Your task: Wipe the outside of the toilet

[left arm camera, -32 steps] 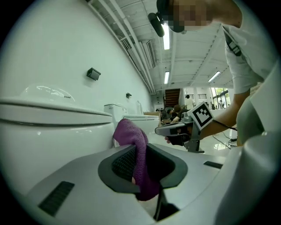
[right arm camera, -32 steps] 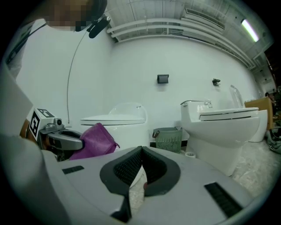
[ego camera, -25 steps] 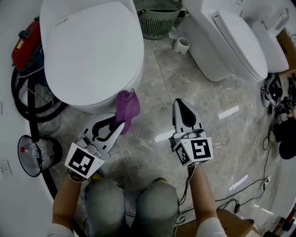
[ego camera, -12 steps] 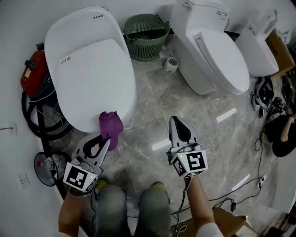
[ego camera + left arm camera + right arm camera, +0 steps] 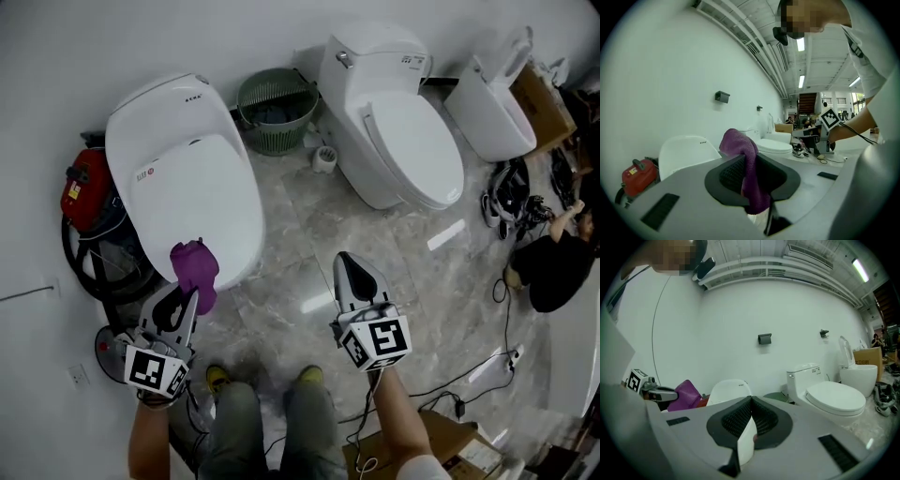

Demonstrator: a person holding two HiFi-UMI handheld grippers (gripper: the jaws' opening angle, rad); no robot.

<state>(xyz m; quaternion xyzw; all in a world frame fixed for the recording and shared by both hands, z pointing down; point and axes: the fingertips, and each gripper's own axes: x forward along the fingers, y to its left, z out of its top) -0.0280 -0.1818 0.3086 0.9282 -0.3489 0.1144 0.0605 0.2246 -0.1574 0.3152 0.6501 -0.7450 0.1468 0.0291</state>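
A white toilet (image 5: 183, 178) with its lid down stands at the left; in the left gripper view the toilet (image 5: 686, 152) lies beyond the jaws. My left gripper (image 5: 190, 294) is shut on a purple cloth (image 5: 194, 268), which shows over the bowl's front rim. The cloth (image 5: 743, 152) bunches above the closed jaws of the left gripper (image 5: 751, 180) and hangs between them. Whether it touches the toilet I cannot tell. My right gripper (image 5: 346, 262) hovers over the marble floor to the right, shut and empty. In its own view the right gripper (image 5: 750, 404) has its pads meeting.
A second toilet (image 5: 403, 141) and a third toilet (image 5: 492, 112) stand to the right. A green basket (image 5: 273, 109) sits between the first two. A red machine (image 5: 84, 187) with black hose (image 5: 89, 272) lies left. Cables (image 5: 487, 375) and a cardboard box (image 5: 459, 450) lie at the lower right.
The head view has risen and pulled back, so more of the room shows. My left gripper keeps the purple cloth and has drifted left along the bowl's front. The right gripper stays shut.
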